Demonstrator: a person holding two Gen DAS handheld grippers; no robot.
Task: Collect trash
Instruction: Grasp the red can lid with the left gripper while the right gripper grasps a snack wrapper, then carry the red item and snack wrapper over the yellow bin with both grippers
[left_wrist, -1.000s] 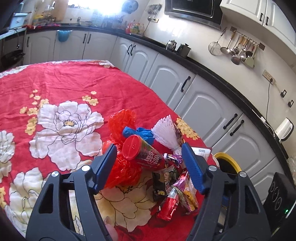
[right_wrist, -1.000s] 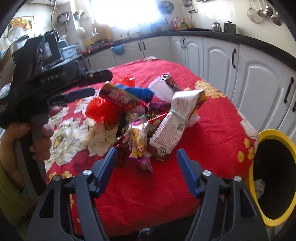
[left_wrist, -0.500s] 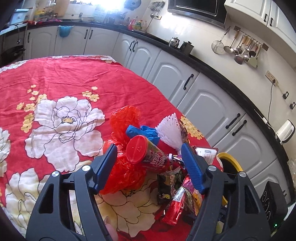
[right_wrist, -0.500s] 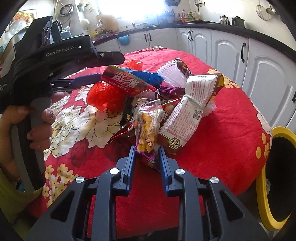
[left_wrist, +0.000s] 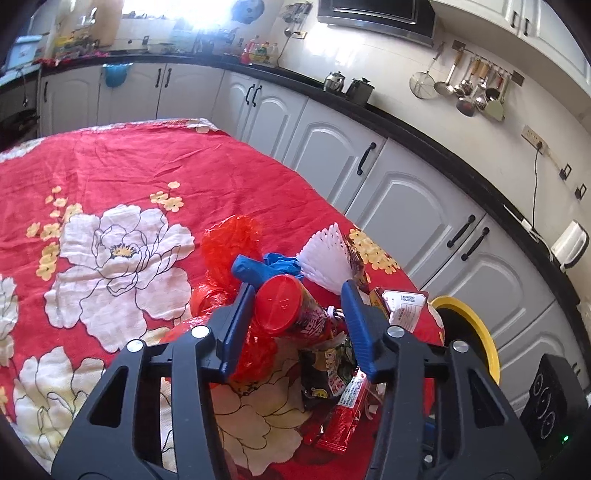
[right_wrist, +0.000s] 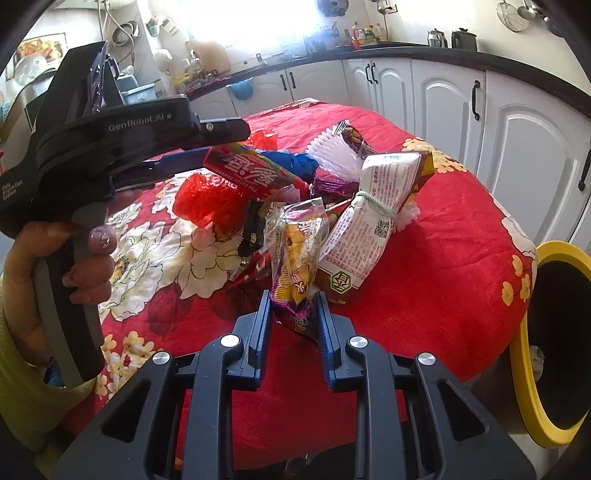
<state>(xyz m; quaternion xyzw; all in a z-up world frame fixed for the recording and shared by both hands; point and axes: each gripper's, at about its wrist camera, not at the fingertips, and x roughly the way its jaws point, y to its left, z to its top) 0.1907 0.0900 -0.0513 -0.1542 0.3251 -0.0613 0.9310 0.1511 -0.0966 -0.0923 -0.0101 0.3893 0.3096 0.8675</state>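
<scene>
Currently right tool (right_wrist: 293, 317) nipped shut on snack wrapper (right_wrist: 295, 254), near edge of trash pile on table (right_wrist: 443, 277); left tool (left_wrist: 299, 306) closing around red canister (left_wrist: 291, 312), contact unclear. Wrapper: light, crinkly, slippery; hold near seam.

A soft, slightly creased red cloth (left_wrist: 155, 166) with printed flowers covers the worktop. The snack tube (left_wrist: 295, 317) has a glossy plastic lid, the yellow snack packet (right_wrist: 295, 254) is shiny crinkled film, the red bag (left_wrist: 229, 247) thin translucent plastic. The cabinet doors (left_wrist: 406, 195) look smooth, satin white
</scene>
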